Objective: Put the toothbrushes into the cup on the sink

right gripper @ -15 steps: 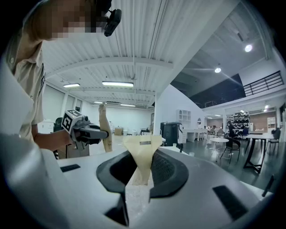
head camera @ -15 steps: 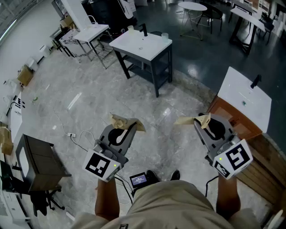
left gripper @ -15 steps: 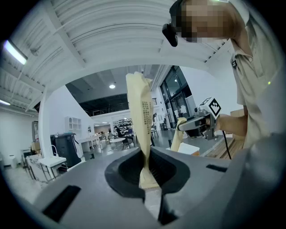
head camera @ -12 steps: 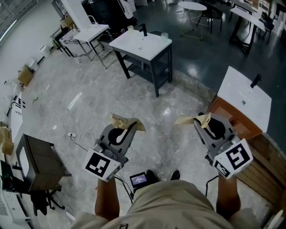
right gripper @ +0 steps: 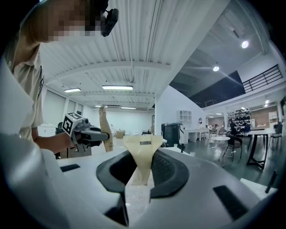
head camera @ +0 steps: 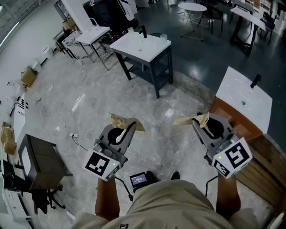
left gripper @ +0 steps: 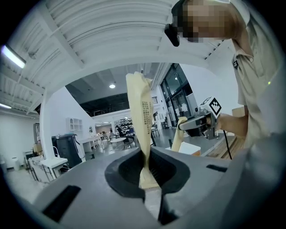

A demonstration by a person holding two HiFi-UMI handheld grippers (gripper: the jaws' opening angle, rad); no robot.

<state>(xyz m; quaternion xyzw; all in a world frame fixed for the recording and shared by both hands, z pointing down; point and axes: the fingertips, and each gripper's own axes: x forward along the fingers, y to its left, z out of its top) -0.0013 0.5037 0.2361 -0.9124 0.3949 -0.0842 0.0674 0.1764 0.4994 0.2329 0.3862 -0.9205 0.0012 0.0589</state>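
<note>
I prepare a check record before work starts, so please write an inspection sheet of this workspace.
Surface: white sink top on a wooden cabinet at right; second sink ahead, with a cup.
Job's things: tan left packet and right packet, contents unseen.
Clutter: cardboard box at left.
Grippers: left gripper and right gripper each shut on its packet.
Cables: white cable on the floor.
Surroundings: grey polished floor, tables, chairs.

My head has turned slightly. The cardboard box (head camera: 28, 76) and the dark cabinet (head camera: 42, 161) now sit a touch further right.
</note>
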